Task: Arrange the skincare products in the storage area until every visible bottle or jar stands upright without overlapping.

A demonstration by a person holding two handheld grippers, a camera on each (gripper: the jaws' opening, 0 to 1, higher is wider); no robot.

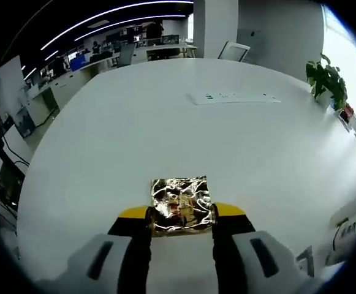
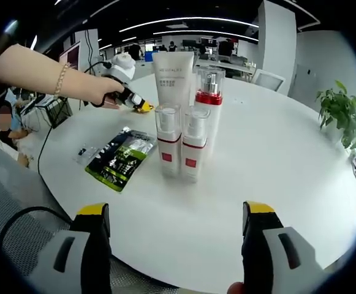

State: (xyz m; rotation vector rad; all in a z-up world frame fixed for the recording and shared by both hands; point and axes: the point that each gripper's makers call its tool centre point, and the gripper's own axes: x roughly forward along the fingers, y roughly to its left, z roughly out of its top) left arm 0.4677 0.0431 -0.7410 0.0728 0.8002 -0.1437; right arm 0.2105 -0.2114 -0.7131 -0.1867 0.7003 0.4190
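My left gripper is shut on a crinkled gold foil packet, held just above the white table. In the right gripper view that same gripper sits in a person's hand at the far left, beyond the products. A tall white tube, a pump bottle with red bands and two small clear bottles with red labels stand upright, close together, mid-table. A green and black sachet lies flat to their left. My right gripper is open and holds nothing, near the table's front edge.
A power strip lies flush in the table further out. A potted plant stands at the right edge, and a white chair is beyond the table. A cable hangs off the left side.
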